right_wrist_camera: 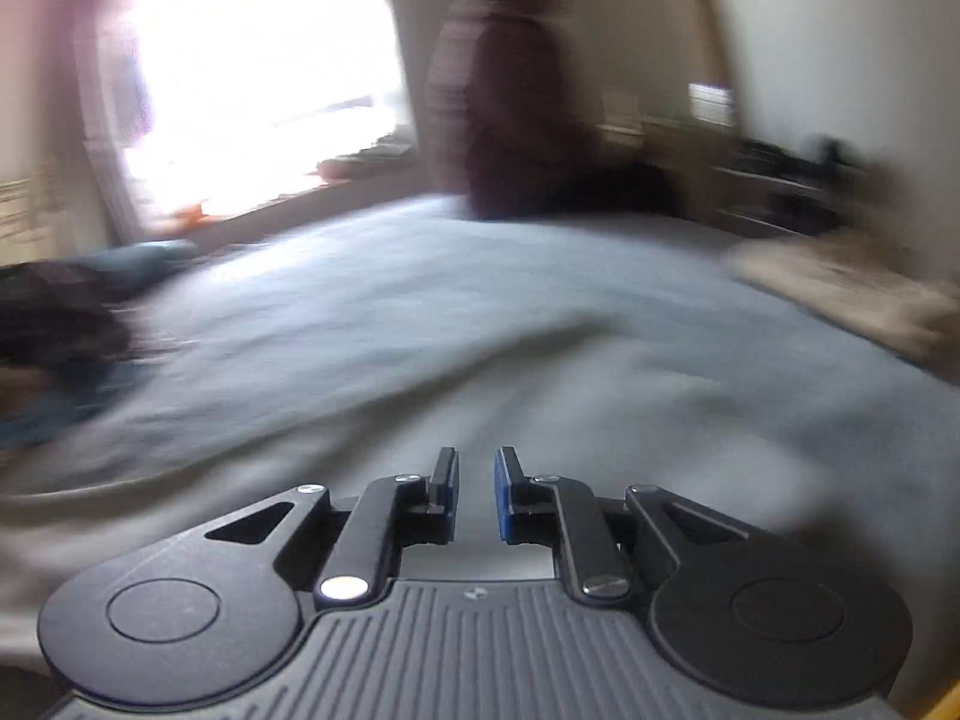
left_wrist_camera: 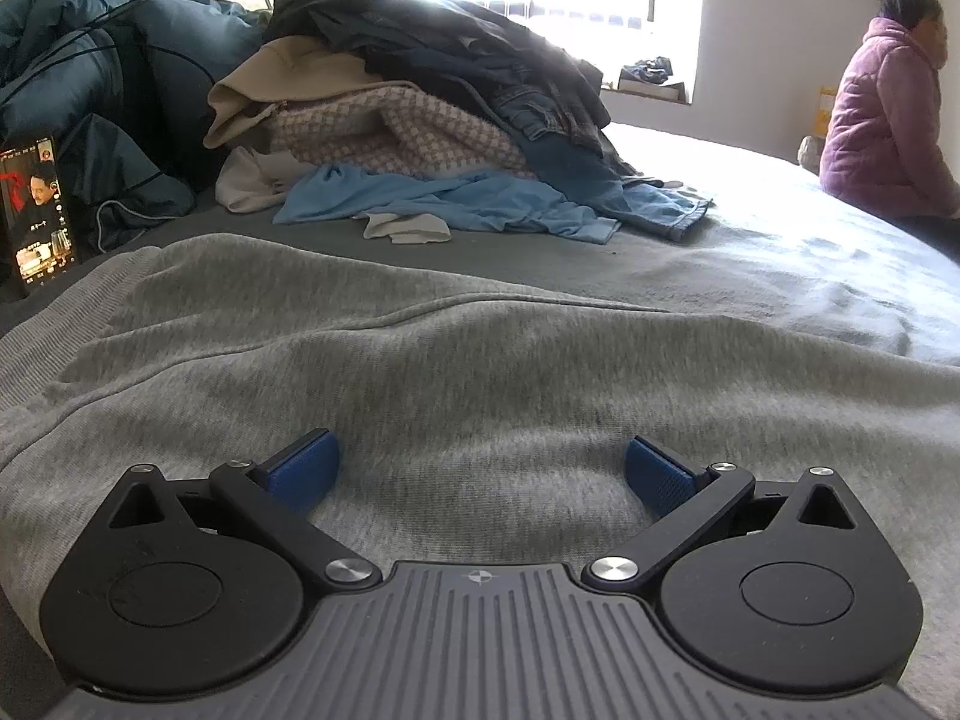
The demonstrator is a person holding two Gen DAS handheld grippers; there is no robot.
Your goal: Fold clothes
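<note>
Left wrist view puts our left tool (left_wrist_camera: 480,474) low over the grey sweatshirt (left_wrist_camera: 456,372), which lies spread flat on the bed (left_wrist_camera: 798,276). Its jaws stand wide apart with nothing between them, the blue pads (left_wrist_camera: 303,471) resting just above or on the fleece; we cannot tell which. The garment runs long from left to right across the near part of the bed, its ribbed hem at the near left and a seam crossing just beyond the tool. Far behind it sits the heap of unfolded clothes (left_wrist_camera: 432,120), with a phone (left_wrist_camera: 39,210) propped at the far left.

Right wrist view is smeared by motion. Our right tool (right_wrist_camera: 477,495) shows a narrow gap between its pads and holds nothing; grey cloth (right_wrist_camera: 540,408) lies below and ahead of it.

We judge the left tool is the nearer one to take cloth, since the sweatshirt lies directly under its open jaws.
</note>
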